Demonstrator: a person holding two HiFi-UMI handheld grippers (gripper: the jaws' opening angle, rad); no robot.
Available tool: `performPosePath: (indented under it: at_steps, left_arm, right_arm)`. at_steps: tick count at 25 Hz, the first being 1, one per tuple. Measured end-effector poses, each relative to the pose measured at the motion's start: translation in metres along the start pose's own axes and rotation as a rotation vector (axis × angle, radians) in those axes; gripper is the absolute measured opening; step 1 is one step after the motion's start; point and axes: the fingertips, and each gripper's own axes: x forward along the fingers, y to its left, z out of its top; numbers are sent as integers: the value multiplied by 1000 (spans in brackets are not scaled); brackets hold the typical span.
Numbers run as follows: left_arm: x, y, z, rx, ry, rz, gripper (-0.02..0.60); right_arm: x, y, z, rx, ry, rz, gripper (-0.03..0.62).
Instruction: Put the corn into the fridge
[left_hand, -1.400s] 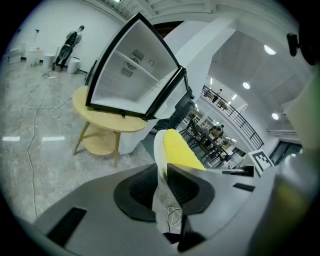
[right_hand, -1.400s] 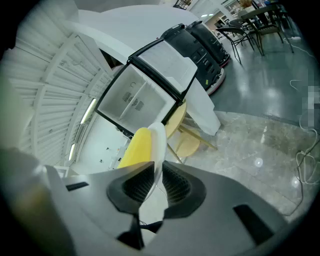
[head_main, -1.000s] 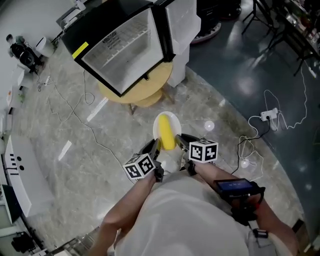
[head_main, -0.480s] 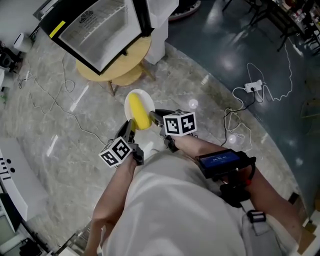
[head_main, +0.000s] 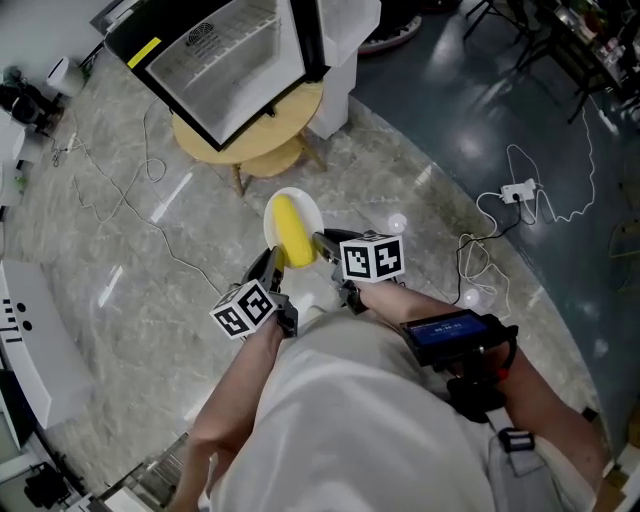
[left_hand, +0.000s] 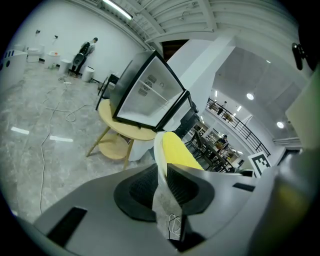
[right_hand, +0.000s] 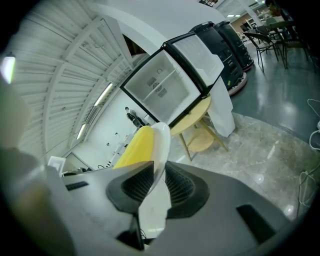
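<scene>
We hold the yellow corn (head_main: 292, 232) on a round white plate (head_main: 303, 200), left gripper (head_main: 270, 272) and right gripper (head_main: 325, 243) each pinching its rim (opposite sides); the black-framed fridge (head_main: 225, 60) stands ahead on a wooden table (head_main: 280, 135).

fridge (head_main: 225, 60): its top runs off the head view's upper edge.
table (head_main: 295, 118): mostly covered by the fridge.
plate (head_main: 303, 203): near rim buried between the jaws of the left gripper (head_main: 272, 268) and the right gripper (head_main: 322, 240).
corn (head_main: 292, 232): lower end hidden behind those jaws in both gripper views.
far person (left_hand: 84, 49): too small to make out.
</scene>
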Motion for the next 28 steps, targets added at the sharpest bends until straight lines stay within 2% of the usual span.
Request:
performPosePath:
  at_steps: [28]
  left_arm:
    - [8,5,-4,-27,11,12,64]
  right_arm:
    - [5,-8,-1,21,20,-4,54]
